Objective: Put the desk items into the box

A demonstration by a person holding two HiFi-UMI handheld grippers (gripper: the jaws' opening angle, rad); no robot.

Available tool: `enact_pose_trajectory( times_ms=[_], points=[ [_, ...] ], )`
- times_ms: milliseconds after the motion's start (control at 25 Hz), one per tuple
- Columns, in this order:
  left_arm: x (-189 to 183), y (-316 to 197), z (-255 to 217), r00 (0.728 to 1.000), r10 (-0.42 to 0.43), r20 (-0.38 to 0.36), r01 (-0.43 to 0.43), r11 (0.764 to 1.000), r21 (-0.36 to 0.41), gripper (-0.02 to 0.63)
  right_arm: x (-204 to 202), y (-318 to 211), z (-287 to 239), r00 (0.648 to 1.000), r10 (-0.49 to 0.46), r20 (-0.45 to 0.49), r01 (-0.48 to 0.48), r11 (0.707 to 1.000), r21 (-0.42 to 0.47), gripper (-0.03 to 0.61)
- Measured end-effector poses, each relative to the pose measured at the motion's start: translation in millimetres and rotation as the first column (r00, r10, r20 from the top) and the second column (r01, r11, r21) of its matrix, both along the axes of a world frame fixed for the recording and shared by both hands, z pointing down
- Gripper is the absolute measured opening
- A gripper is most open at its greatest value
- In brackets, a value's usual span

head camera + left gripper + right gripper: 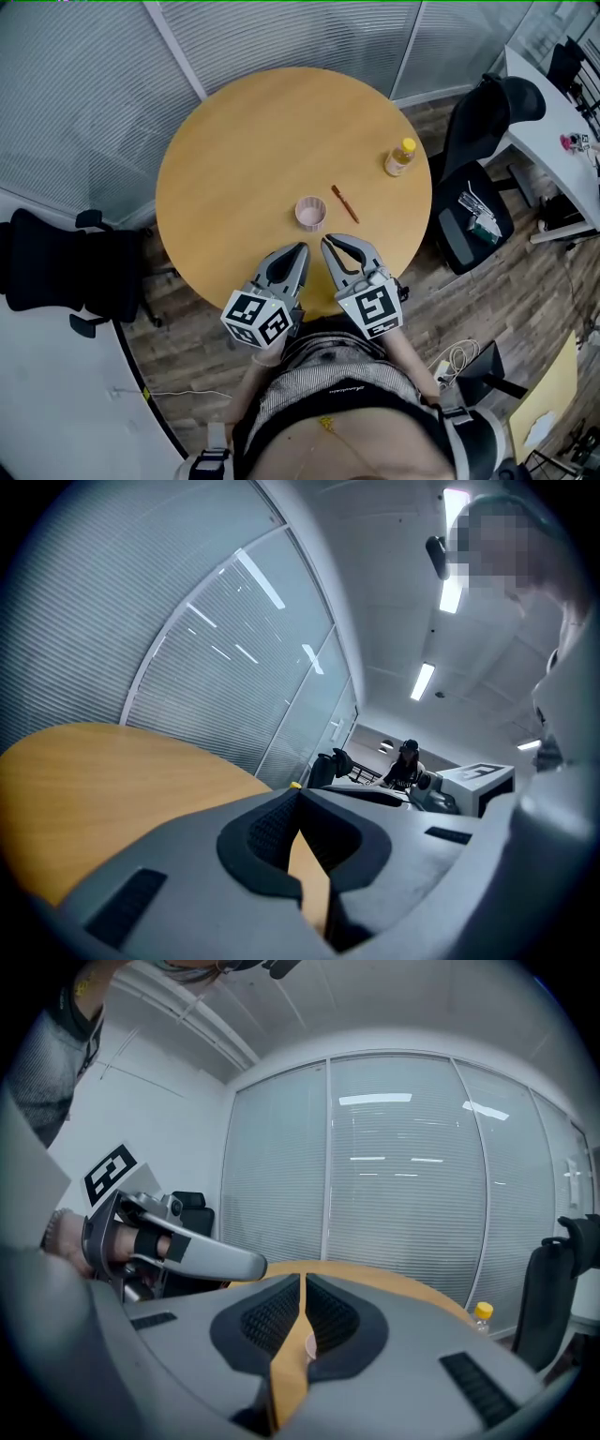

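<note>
2 tools, left gripper and right gripper, sit at the table's 6 o'clock edge, jaws together, holding nothing. Pink cup stands near centre, with the pen at its 3 o'clock. Bottle stands at the table's 3 o'clock edge.

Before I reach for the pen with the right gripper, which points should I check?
1. Right gripper empty: ok.
2. Right gripper jaws open for grasping: not ok, they are together.
3. Left gripper empty: ok, jaws also together.
4. Pen lying free on the table, apart from the pink container: ok.
5. Pink container upright, opening up: ok.
6. Bottle clear of the pen: ok, it stands further right.
</note>
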State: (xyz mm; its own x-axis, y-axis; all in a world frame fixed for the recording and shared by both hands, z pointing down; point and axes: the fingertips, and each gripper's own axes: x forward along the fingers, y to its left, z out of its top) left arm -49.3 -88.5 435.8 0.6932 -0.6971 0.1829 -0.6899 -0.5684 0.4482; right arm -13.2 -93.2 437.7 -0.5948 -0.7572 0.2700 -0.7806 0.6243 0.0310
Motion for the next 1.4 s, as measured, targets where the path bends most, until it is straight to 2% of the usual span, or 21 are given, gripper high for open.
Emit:
enact_pose_trajectory(
  times_ms=[320, 1400],
  points=[
    [3, -8, 1, 1.000, -0.011, -0.004, 0.011, 1.000, -0.004, 0.002, 7, -12, -3, 1.000, 0.011, -0.005, -0.011, 1.000, 0.011, 0.032],
    [3, -22, 17, 0.999, -0.036, 0.013, 0.036, 0.998, -0.048, 0.002, 46, -48, 39, 0.995, 0.075, -0.061, -0.079, 0.994, -0.072, 0.032]
  ],
)
